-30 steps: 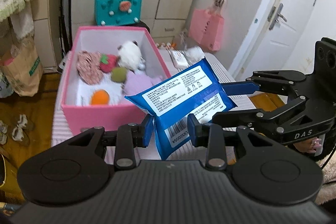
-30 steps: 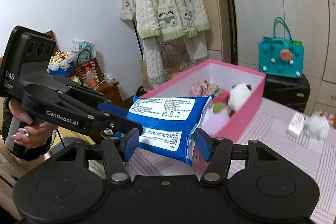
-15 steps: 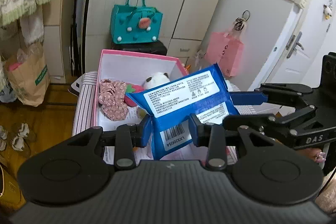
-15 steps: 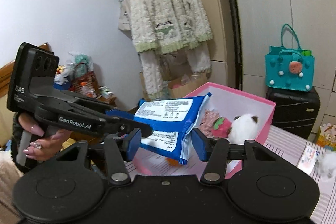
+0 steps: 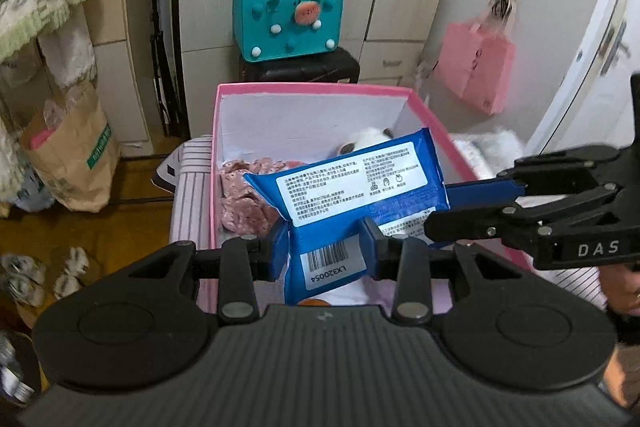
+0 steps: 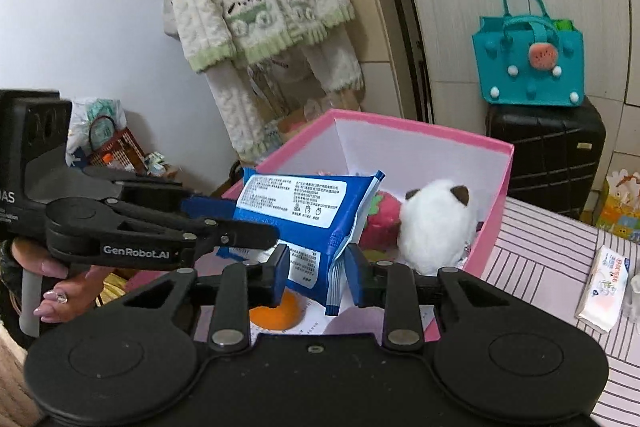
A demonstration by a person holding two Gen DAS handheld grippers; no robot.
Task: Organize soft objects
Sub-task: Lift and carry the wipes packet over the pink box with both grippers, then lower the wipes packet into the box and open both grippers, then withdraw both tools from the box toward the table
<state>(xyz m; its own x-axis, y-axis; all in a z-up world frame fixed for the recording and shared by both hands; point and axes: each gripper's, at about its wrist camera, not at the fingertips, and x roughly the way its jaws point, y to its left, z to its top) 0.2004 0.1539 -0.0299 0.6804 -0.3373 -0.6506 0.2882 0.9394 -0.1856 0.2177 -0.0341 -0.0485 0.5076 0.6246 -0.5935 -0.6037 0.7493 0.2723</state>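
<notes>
A blue wipes pack with a white label hangs over the open pink box. My left gripper is shut on its barcode end. My right gripper has the pack's crimped end between its jaws, which are closing, pads against it. Each wrist view also shows the other gripper: the right gripper and the left gripper clamp opposite ends. Inside the box lie a white plush, a strawberry plush, an orange ball and a pink floral cloth.
The box stands on a striped tablecloth with a small tissue pack to its right. Behind it a teal bag sits on a black suitcase. A pink bag hangs on a door; a brown paper bag stands on the floor.
Both grippers have carried the pack from in front of the box to above its inside. The right gripper's jaws have narrowed onto the pack's end.
</notes>
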